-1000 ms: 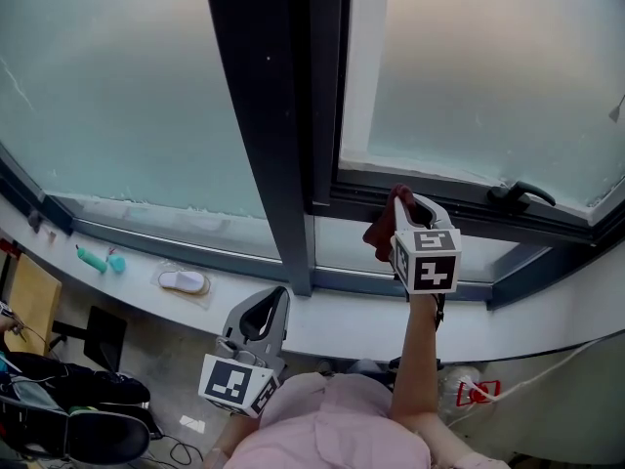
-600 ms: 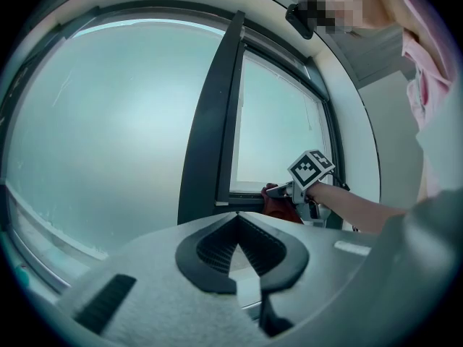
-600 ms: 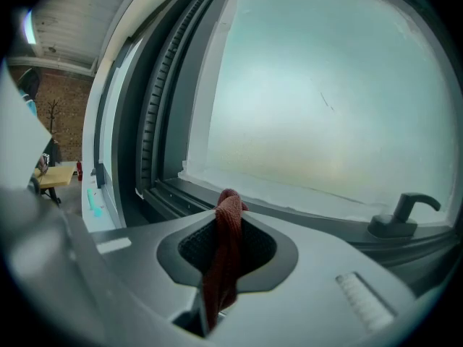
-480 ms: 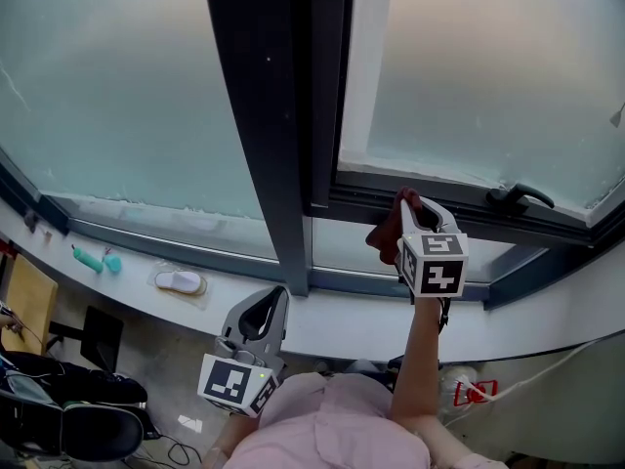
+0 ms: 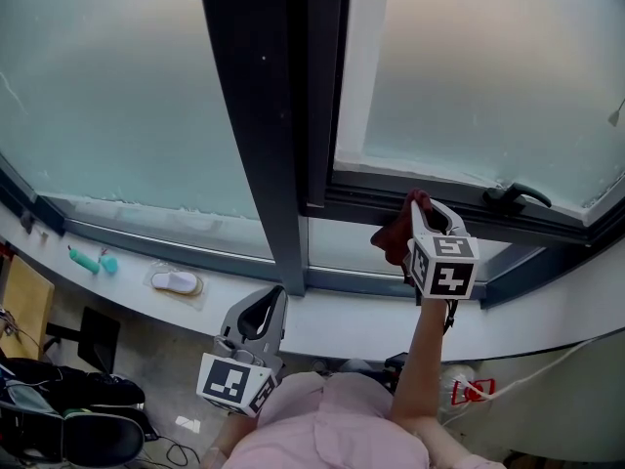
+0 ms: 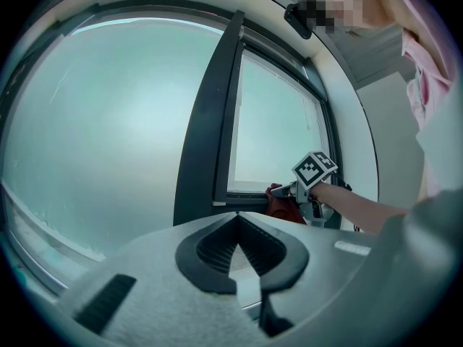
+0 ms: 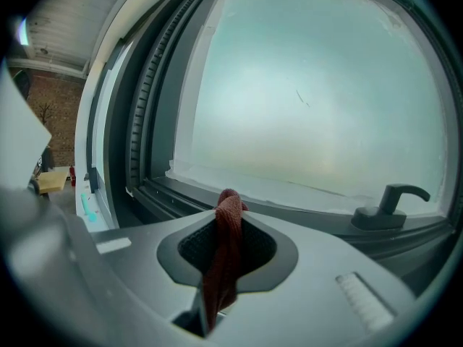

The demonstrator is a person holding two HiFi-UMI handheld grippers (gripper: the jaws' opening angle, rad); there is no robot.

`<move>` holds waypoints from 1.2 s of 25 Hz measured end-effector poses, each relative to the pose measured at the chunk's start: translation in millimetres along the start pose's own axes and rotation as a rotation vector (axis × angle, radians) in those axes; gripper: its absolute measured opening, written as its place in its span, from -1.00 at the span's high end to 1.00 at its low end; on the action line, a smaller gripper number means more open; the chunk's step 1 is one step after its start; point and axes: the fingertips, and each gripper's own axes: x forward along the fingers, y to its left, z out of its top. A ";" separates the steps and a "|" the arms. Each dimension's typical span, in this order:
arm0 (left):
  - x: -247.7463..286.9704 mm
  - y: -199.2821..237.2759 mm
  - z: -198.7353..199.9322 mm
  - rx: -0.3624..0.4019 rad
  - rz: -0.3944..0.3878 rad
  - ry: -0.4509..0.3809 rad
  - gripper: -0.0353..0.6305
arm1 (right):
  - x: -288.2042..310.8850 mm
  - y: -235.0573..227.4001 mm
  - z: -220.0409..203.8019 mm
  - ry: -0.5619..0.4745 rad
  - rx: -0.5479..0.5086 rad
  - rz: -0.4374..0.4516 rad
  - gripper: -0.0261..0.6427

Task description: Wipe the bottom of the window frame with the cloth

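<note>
A dark red cloth is pinched in my right gripper, which is shut on it. Its upper end presses on the dark bottom rail of the window frame, and the rest hangs left of the jaws. In the right gripper view the cloth stands up between the jaws, just before the frame rail. My left gripper is held low near my body, shut with nothing in it. The left gripper view shows its own closed jaws and, further off, the cloth at the frame.
A black window handle sits on the rail to the right of the cloth. A thick dark mullion rises to the left. On the white sill lie a white slipper and teal items. Below are a black chair and cables.
My right gripper has slid to the right along the bottom rail with the cloth in it, closer to the handle. The left gripper has hardly moved.
</note>
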 end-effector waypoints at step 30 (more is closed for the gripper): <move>33.6 -57.4 -2.6 -0.002 -0.021 0.039 0.90 | -18.6 -68.1 -16.8 0.005 0.047 -0.006 0.77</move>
